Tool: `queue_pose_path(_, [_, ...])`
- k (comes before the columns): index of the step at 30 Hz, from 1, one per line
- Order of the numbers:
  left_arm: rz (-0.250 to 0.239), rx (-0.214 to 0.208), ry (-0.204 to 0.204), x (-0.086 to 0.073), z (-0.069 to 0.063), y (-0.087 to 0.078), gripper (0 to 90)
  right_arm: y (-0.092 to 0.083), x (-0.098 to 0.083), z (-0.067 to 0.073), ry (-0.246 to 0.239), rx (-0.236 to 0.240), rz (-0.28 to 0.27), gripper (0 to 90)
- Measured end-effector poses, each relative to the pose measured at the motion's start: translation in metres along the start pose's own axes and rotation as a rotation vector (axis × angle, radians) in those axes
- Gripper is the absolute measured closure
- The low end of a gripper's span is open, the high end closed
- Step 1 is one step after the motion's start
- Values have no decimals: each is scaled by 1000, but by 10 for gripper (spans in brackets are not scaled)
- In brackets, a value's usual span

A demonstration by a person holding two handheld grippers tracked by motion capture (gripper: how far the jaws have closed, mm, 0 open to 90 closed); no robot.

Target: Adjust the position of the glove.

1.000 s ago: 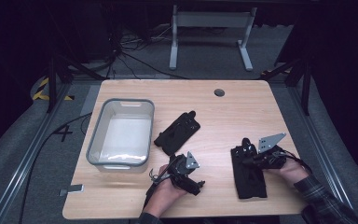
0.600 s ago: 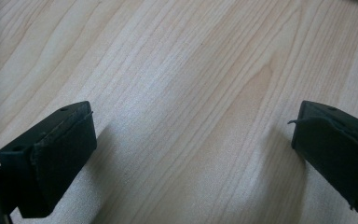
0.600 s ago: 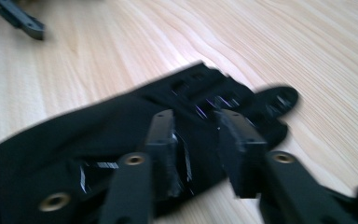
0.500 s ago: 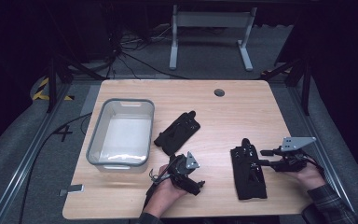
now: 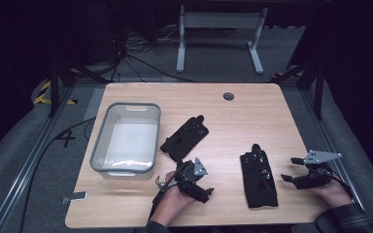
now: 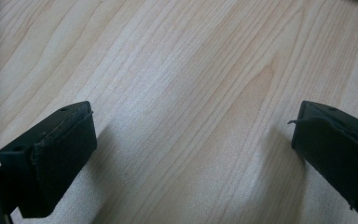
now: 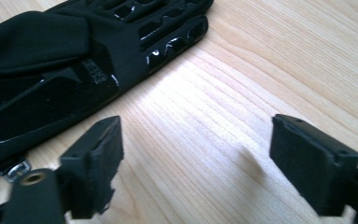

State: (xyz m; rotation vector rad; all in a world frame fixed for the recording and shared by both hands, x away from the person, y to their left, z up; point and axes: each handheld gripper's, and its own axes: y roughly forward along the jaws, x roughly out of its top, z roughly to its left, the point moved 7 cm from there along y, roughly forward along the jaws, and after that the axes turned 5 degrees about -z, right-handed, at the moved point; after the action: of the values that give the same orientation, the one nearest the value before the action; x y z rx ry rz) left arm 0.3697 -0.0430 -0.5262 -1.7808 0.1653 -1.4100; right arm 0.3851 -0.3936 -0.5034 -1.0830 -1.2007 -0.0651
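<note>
Two black gloves lie flat on the wooden table. One glove [image 5: 185, 137] rests near the middle, the other [image 5: 258, 175] toward the front right. My right gripper [image 5: 291, 169] hovers just right of that second glove, pointing at it; its jaws have just been opening and stand open with nothing between them. In the right gripper view the glove [image 7: 51, 70] lies ahead and to the left of the gripper [image 7: 196, 158], apart from it. My left gripper [image 5: 201, 189] rests at the front centre, open over bare wood [image 6: 191, 154].
A grey plastic bin [image 5: 126, 141] with a pale inside stands on the left part of the table [image 5: 252, 116]. A small round grommet [image 5: 228, 96] sits near the far edge. A metal stand [image 5: 218, 34] is on the floor beyond.
My right gripper has slid to the right, off the front-right glove, and its jaws have spread apart. The glove stays flat on the table. The left gripper has not moved.
</note>
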Motion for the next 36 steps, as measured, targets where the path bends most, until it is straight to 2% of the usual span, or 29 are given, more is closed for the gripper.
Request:
queue_pose_path(4, [2, 16, -16, 2, 3, -5, 147, 3, -2, 0, 0, -15, -6, 154])
queue_pose_path(6, [5, 30, -25, 3, 5, -8, 180, 6, -5, 2, -4, -20, 7, 147])
queue_pose_path(8, [-1, 26, -39, 6, 7, -11, 237, 7, -6, 3, 1, -18, 0, 137])
queue_pose_path(11, [-3, 13, -51, 12, 9, -16, 396, 7, -8, 3, 30, -1, -17, 116])
queue_pose_path(12, [-3, 13, -51, 12, 9, -16, 453, 7, -9, 3, 30, 1, -20, 109])
queue_pose_path(13, [-7, 14, -53, 14, 11, -17, 453, 7, -9, 3, 30, 1, -20, 109])
queue_pose_path(15, [-2, -2, -69, 17, 14, -18, 558, 7, -9, 3, 28, 2, -20, 108])
queue_pose_path(20, [15, 15, -97, 25, 24, -18, 806, 7, -9, 3, 26, 5, -18, 101])
queue_pose_path(22, [25, 44, -100, 28, 31, -18, 884, 7, -9, 3, 23, 8, -17, 93])
queue_pose_path(25, [20, 69, -135, 33, 41, -17, 898, 7, -9, 3, 21, 9, -16, 90])
queue_pose_path(26, [23, 90, -137, 35, 46, -17, 898, 7, -9, 3, 21, 9, -16, 90])
queue_pose_path(30, [-4, 116, -167, 44, 57, -13, 898, 7, -9, 3, 21, 9, -16, 89])
queue_pose_path(32, [20, 145, -165, 46, 62, -9, 898, 7, -9, 3, 21, 10, -16, 90])
queue_pose_path(36, [15, 179, -180, 52, 71, -4, 898, 7, -9, 3, 21, 10, -16, 89])
